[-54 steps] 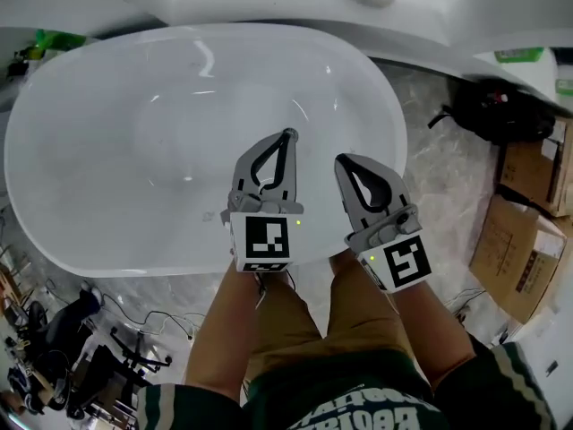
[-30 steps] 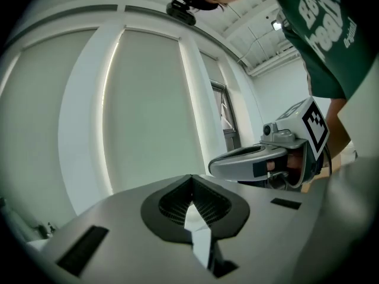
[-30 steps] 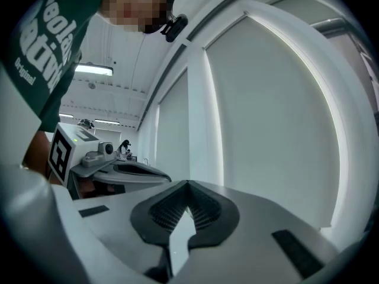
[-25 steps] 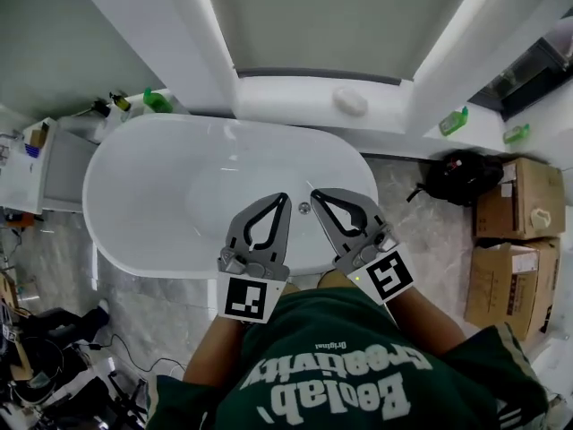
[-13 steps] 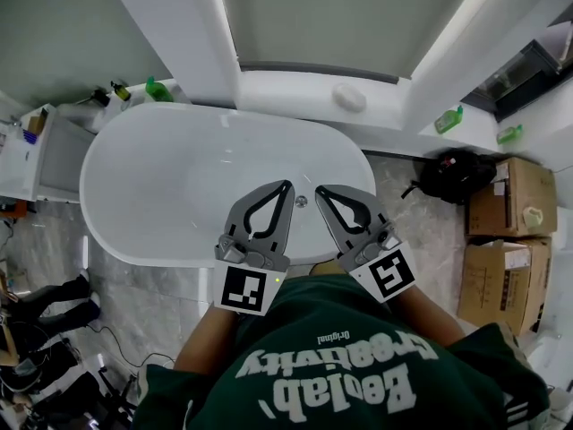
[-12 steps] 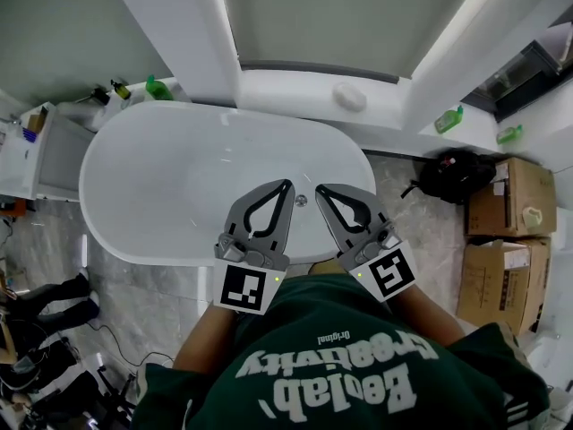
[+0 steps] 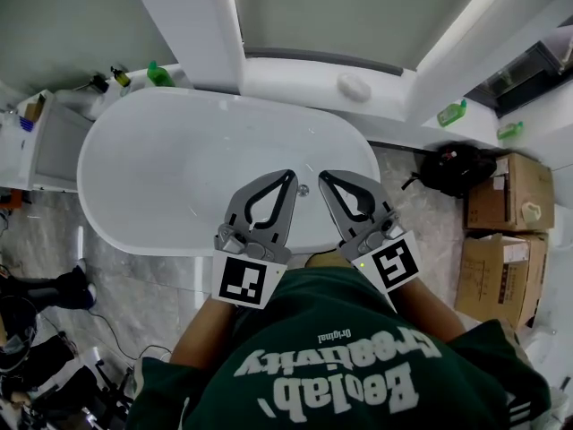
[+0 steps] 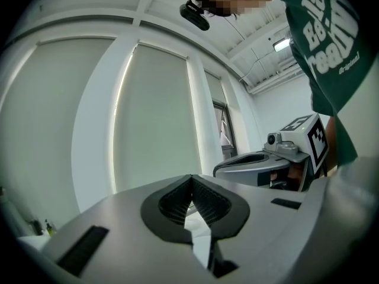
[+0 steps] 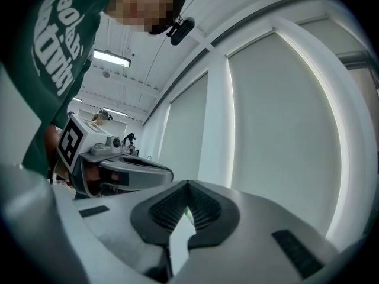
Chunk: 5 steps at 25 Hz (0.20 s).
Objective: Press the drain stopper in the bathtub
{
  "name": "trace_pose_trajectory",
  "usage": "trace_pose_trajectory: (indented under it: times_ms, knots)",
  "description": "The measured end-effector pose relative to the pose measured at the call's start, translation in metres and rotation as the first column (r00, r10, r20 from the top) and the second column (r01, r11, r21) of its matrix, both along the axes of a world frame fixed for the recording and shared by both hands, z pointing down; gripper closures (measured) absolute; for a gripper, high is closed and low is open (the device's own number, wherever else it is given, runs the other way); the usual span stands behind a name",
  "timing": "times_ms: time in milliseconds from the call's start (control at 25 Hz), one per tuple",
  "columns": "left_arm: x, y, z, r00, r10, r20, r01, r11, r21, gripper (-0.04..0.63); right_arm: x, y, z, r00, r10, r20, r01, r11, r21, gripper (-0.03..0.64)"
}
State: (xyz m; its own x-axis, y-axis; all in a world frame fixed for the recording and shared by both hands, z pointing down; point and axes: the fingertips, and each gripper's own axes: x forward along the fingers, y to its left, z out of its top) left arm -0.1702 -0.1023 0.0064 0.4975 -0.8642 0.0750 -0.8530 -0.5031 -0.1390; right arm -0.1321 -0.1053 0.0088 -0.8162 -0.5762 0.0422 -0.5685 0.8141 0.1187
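Observation:
The white oval bathtub [image 7: 161,177] lies below me in the head view. A small round drain stopper [image 7: 304,189] shows on the tub's right side, between the tips of my two grippers. My left gripper [image 7: 289,176] is shut and holds nothing, high above the tub's near rim. My right gripper [image 7: 324,177] is beside it, also shut and holding nothing. In the left gripper view the left gripper [image 8: 190,177] points up at tall window panels, with the right gripper [image 8: 260,164] to its side. The right gripper [image 9: 188,184] likewise faces the windows.
Cardboard boxes [image 7: 501,195] and a black bag [image 7: 448,170] sit on the floor right of the tub. Green bottles [image 7: 452,113] and a white soap-like lump [image 7: 354,86] rest on the ledge behind it. A low cabinet [image 7: 45,141] stands at the left end.
The view has risen far above the tub, and both grippers have lifted from inside the tub to chest height. Both stay shut side by side.

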Motion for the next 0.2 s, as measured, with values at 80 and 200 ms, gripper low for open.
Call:
trace_pose_trajectory:
  times_ms: [80, 200]
  knots:
    - [-0.005, -0.001, -0.001, 1.000, 0.004, 0.007, -0.004, 1.000, 0.012, 0.586, -0.006, 0.001, 0.000, 1.000, 0.002, -0.008, -0.002, 1.000, 0.009, 0.603]
    - [-0.013, -0.003, -0.002, 1.000, 0.010, 0.019, -0.010, 1.000, 0.027, 0.586, -0.015, 0.003, 0.002, 1.000, -0.002, -0.016, 0.002, 1.000, 0.012, 0.603]
